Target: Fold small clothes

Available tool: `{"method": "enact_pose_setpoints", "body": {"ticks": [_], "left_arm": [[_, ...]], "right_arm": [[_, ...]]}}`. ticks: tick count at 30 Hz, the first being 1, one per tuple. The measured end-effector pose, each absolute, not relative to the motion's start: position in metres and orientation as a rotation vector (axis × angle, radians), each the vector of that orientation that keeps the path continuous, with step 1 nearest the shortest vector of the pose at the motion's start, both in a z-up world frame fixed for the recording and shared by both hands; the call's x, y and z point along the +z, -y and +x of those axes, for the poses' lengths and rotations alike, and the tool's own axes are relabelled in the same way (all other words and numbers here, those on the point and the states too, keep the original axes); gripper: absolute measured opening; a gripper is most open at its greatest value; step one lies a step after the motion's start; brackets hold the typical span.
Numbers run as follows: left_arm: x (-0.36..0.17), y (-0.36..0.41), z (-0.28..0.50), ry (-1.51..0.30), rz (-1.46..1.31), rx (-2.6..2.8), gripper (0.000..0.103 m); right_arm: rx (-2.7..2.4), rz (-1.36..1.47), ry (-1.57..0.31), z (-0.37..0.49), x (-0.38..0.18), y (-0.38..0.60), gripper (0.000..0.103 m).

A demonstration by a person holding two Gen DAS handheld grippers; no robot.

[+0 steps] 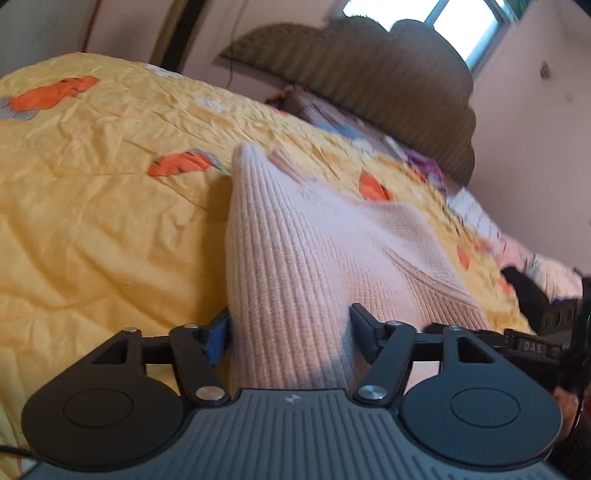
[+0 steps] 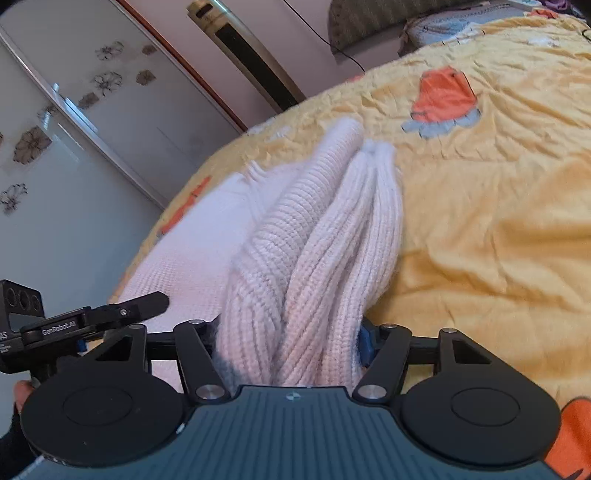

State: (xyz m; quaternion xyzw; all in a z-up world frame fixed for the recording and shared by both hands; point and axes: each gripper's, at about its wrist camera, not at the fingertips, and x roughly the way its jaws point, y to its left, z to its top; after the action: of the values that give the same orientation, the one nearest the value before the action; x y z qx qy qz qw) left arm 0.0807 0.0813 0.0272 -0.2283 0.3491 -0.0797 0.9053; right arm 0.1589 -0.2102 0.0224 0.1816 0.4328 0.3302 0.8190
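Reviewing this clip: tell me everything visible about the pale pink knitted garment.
The pale pink ribbed-knit garment is soft, thick wool-like fabric with a ribbed band and a flatter-knit panel. It lies on the yellow quilted bedspread with orange prints, its near edges bunched into folds. The left gripper is clamped on one bunch; the right gripper clamps two rolled folds. The far end is blurred.

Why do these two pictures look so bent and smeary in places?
Left wrist view: fisheye curves the yellow bedspread; the far right side is motion-blurred; the window is blown out. Right wrist view: the pink knit sweater smears at its far end; the wardrobe bows.
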Motion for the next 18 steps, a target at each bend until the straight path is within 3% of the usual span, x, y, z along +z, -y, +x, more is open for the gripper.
{"method": "enact_pose_setpoints", "body": {"ticks": [2, 4, 10, 12, 14, 16, 17, 18], "left_arm": [[0.037, -0.085, 0.062, -0.691, -0.480, -0.144, 0.081], [0.040, -0.088, 0.042, -0.659, -0.489, -0.153, 0.094], [0.003, -0.084, 0.053, -0.785, -0.662, -0.249, 0.095], [0.002, -0.075, 0.059, -0.781, -0.661, -0.250, 0.081], [0.008, -0.069, 0.060, -0.792, -0.638, -0.225, 0.053], [0.021, -0.065, 0.049, -0.772, -0.555, -0.230, 0.036], [0.026, -0.067, 0.042, -0.766, -0.543, -0.240, 0.034], [0.029, -0.068, 0.036, -0.766, -0.535, -0.255, 0.033]], "right_arm": [[0.695, 0.462, -0.907, 0.154, 0.015, 0.217, 0.083], [0.673, 0.524, -0.929, 0.150, 0.020, 0.223, 0.082], [0.700, 0.584, -0.943, 0.131, 0.025, 0.242, 0.092], [0.703, 0.543, -0.993, 0.131, 0.016, 0.231, 0.090], [0.717, 0.481, -0.954, 0.127, 0.017, 0.219, 0.089], [0.715, 0.434, -0.953, 0.123, 0.021, 0.212, 0.076], [0.724, 0.413, -0.947, 0.119, 0.024, 0.211, 0.064], [0.729, 0.402, -0.935, 0.114, 0.027, 0.212, 0.060]]}}
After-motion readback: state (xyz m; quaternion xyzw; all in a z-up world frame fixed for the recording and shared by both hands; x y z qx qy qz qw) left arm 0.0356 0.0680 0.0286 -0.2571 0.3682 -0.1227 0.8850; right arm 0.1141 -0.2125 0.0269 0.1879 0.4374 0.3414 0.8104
